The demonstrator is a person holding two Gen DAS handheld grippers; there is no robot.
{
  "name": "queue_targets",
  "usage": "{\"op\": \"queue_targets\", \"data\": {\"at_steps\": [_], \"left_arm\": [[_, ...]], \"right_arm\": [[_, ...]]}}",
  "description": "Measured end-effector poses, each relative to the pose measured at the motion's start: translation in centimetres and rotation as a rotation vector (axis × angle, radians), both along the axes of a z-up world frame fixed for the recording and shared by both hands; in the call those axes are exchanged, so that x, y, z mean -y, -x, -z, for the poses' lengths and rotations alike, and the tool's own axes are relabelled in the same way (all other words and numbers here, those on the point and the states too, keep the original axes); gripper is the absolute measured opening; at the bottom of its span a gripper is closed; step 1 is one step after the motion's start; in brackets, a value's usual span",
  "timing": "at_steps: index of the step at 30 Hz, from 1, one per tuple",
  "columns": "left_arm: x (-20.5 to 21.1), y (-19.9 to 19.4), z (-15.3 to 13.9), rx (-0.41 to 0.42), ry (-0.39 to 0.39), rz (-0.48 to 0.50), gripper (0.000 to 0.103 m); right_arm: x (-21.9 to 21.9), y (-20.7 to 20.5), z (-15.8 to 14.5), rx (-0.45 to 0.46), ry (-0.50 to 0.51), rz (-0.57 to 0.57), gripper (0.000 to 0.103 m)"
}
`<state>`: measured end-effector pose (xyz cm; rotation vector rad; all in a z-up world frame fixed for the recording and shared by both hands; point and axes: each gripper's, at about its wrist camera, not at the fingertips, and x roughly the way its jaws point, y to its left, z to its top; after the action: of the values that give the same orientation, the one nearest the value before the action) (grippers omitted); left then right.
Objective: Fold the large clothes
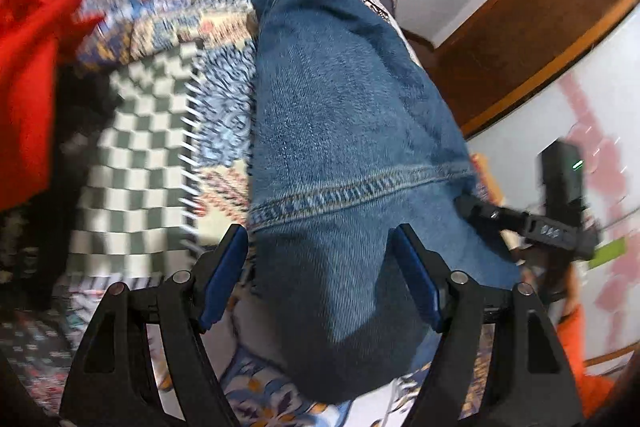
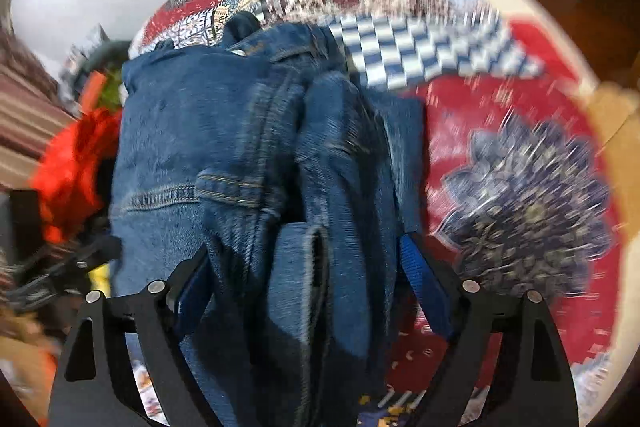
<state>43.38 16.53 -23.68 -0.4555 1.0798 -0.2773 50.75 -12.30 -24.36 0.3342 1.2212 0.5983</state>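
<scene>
Left gripper [image 1: 320,247]: fingers spread, denim bulging between the blue pads; whether they pinch it cannot be told.
Right gripper [image 2: 308,259]: spread wide around a bunched fold of jeans [image 2: 224,131]; grip cannot be told.
Room: patchwork bedspread [image 2: 520,155] bare to the right; red garment [image 1: 24,75] crowds the left.
Jeans: on the bedspread, crumpled, waistband far end, blurred.
</scene>
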Motion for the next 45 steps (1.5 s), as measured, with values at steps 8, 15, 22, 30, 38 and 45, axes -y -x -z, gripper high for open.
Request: {"op": "queue_targets", "data": {"at_steps": [8, 15, 22, 30, 38, 45], "left_arm": [[-0.6, -3.1, 3.5, -0.083, 0.162, -0.020, 0.076], [0.1, -4.9, 3.6, -0.077, 0.168, -0.013, 0.079], [1.1, -5.3, 3.5, -0.078, 0.151, -0.009, 0.080], [1.4, -4.3, 4.1, -0.085, 0.186, 0.016, 0.081], [2.9, -6.3, 3.9, -0.067, 0.158, 0.048, 0.077], [3.9, -6.6, 2.6, -0.044, 0.128, 0.033, 0.054]], "right_arm": [[-0.4, -1.2, 1.1, -0.005, -0.037, -0.031, 0.095], [-0.4, -2.0, 0.9, 0.013, -0.008, -0.046, 0.097], [0.9, -0.6, 0.8, 0.013, 0.007, -0.048, 0.097], [2.1, -0.8, 1.8, -0.020, -0.069, -0.046, 0.100], [0.4, -1.9, 1.8, -0.012, -0.094, -0.071, 0.094], [-0.2, -1.3, 0.6, -0.005, -0.077, -0.080, 0.063]]}}
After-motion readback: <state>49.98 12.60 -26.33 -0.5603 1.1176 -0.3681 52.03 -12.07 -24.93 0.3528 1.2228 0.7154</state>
